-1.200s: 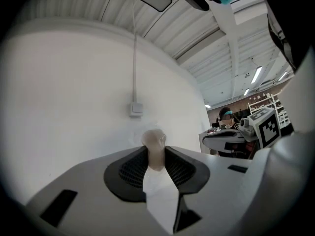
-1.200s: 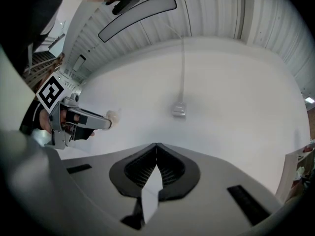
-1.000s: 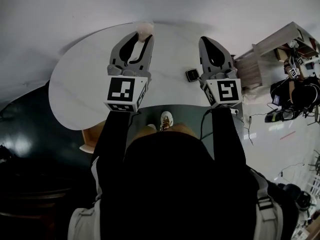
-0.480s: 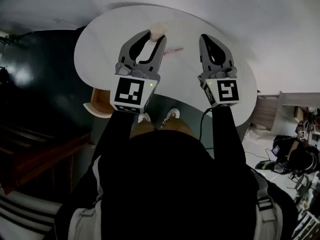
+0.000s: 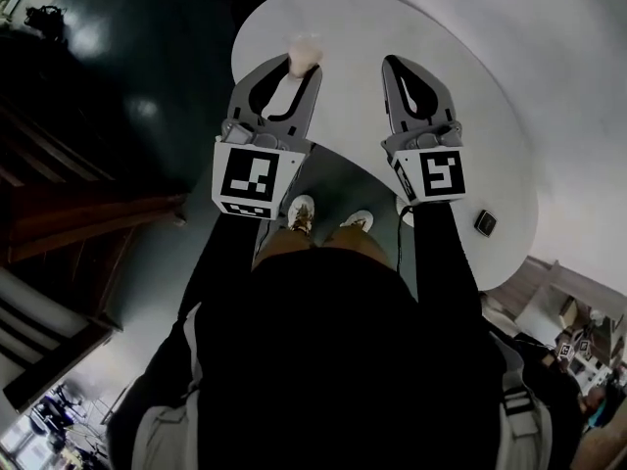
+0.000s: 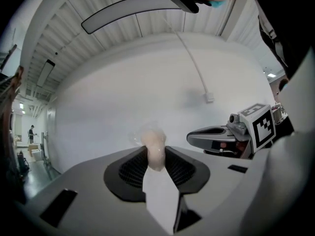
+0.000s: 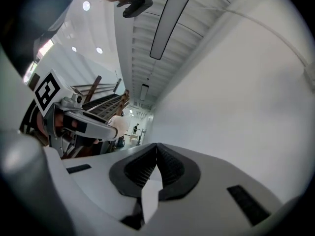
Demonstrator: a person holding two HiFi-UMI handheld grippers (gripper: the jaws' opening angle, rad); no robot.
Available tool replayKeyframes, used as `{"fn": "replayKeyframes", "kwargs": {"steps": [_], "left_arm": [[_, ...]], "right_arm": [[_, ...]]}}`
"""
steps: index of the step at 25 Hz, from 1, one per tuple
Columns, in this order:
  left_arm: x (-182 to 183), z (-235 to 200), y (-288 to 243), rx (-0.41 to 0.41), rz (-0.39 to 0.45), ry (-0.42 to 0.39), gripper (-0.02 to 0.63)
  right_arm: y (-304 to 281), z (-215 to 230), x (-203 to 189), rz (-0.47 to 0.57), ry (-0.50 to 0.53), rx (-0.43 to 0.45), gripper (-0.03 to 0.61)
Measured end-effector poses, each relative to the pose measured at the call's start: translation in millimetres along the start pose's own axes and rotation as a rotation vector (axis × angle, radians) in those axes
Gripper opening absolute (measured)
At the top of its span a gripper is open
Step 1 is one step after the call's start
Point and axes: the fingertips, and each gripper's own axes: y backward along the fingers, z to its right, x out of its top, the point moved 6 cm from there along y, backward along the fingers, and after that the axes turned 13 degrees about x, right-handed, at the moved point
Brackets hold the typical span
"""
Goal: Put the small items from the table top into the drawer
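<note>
Pinching pale lump — left gripper; right gripper closed.

Hand tools: left gripper & right gripper, grey shells w/ black teardrop cut-outs; jaws lined w/ dark ribbed pads. Each carries a white cube w/ black square markers: left cube, right cube. Thin dark cable below right unit. Person wears black sleeves, black top, pale shoulder straps, tan trousers, white shoes.
</note>
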Motion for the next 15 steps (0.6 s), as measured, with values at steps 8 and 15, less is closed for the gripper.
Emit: {"fn": "replayKeyframes", "kwargs": {"steps": [8, 15], "left_arm": [[-67, -46, 21, 0.007, -0.129, -0.021, 0.118], [-175, -66, 44, -0.035, -0.379, -0.071, 0.118]], "right_arm": [[-53, -44, -3, -0.032, -0.012, 0.077, 0.026], [-75, -65, -19, -0.061, -0.048, 0.086, 0.026]]}}
